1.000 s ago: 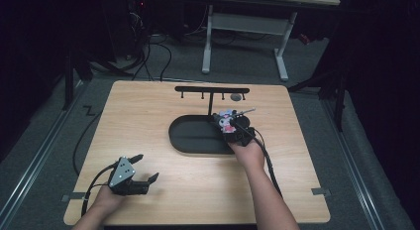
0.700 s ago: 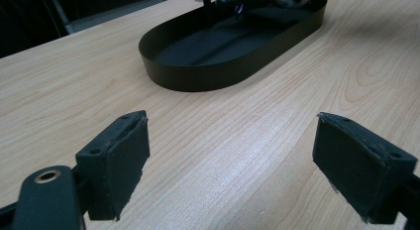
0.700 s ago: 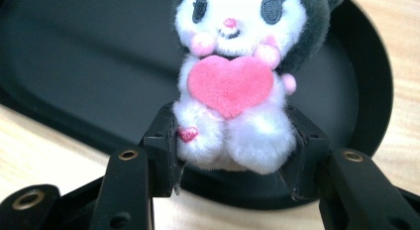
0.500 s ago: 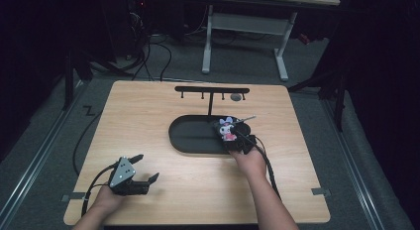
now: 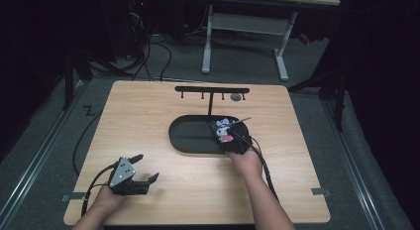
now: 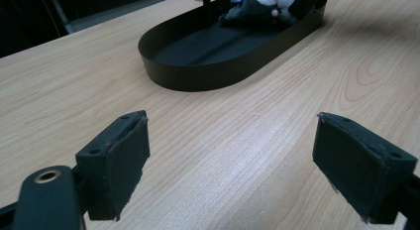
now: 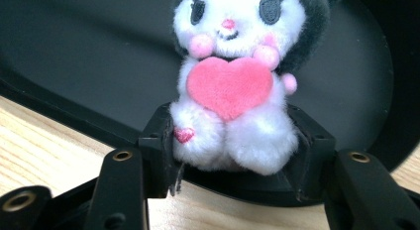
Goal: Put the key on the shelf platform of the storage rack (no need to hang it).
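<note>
A small white plush toy (image 7: 233, 86) with a pink heart and dark ears lies at the right end of the black oval tray (image 5: 188, 136). My right gripper (image 7: 235, 141) reaches over the tray's near rim, its pads against the toy's lower body on both sides. Its jaws have just been opening slightly, with the toy still between them. In the high view the plush toy (image 5: 224, 130) sits just ahead of the right gripper (image 5: 227, 138). My left gripper (image 5: 147, 166) rests at the table's front left, open with nothing in it. The left gripper (image 6: 228, 160) faces the tray (image 6: 208, 76).
A black stand with a hook bar (image 5: 210, 89) rises from the tray's far side, a small round thing (image 5: 236, 97) beside it. Bare wooden table (image 5: 148, 121) lies around the tray. Cables trail from both grippers toward the front edge.
The right gripper and the plush toy have come down a little toward the tray's near right end. The left gripper has stayed where it was.
</note>
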